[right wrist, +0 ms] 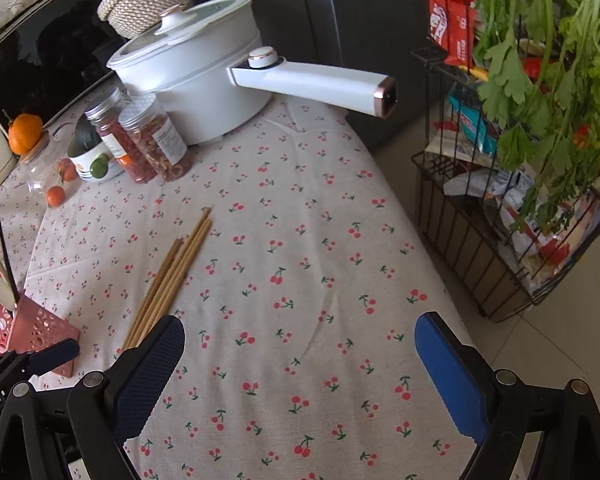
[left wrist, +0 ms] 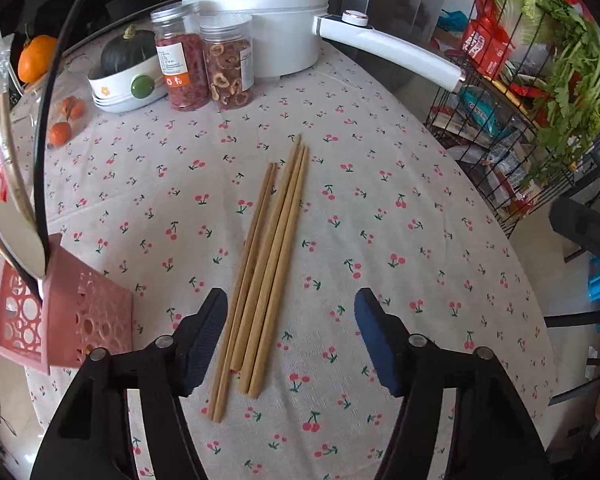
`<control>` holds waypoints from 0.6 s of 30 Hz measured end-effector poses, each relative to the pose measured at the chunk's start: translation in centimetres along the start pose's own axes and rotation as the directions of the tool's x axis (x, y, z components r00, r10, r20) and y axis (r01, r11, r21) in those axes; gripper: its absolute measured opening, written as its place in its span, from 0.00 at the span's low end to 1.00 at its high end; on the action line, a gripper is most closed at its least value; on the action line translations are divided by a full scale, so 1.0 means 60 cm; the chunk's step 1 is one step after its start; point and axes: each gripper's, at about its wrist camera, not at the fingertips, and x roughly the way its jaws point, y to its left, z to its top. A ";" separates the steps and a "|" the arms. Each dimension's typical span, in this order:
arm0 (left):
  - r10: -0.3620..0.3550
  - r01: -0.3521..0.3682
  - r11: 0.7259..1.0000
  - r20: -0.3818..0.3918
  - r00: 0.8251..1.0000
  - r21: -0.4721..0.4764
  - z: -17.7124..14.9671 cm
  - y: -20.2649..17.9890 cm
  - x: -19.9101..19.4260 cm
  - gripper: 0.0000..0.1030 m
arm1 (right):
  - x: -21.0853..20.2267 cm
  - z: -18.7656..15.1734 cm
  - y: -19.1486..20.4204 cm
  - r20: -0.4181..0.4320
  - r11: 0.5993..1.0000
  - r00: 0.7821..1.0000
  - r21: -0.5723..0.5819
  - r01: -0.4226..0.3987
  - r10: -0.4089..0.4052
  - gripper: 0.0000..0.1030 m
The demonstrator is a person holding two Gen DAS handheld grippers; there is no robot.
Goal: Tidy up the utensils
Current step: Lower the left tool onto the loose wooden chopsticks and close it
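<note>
The left gripper (left wrist: 290, 340) hung with its jaws spread wide over the near ends of the wooden chopsticks (left wrist: 266, 264), which lay in a loose bundle on the cherry-print tablecloth (left wrist: 400, 208), some ends reaching nearer than others. The right gripper (right wrist: 300, 356) was likewise open and empty, above bare cloth to the right of the chopsticks. The pink perforated utensil holder (left wrist: 84, 316) stood just left of the bundle, already holding what looked like a pale spoon and dark sticks, though the fisheye edge blurred them. Because the ends were uneven, a closing grip might catch only some sticks and scatter the rest. Only the right wrist view showed the white pot (right wrist: 192, 80) whole with its lid; only the left showed the chopsticks framed between the fingers.
</note>
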 end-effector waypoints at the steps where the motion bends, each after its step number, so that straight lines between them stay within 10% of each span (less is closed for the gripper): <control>1: 0.012 -0.012 1.000 -0.001 1.000 -0.011 0.013 0.002 0.014 0.50 | 0.006 0.001 -0.007 -0.011 1.000 1.000 0.019 -0.004 0.004 0.94; 6: 0.030 -0.032 0.997 -0.032 0.999 -0.075 0.072 0.029 0.080 0.23 | 0.034 0.005 -0.020 -0.066 0.998 0.998 0.060 -0.012 0.016 0.94; 18: 0.045 -0.054 0.995 -0.111 0.993 -0.081 0.121 0.045 0.151 0.17 | 0.048 0.019 -0.003 -0.079 0.999 0.996 0.042 -0.028 0.031 0.94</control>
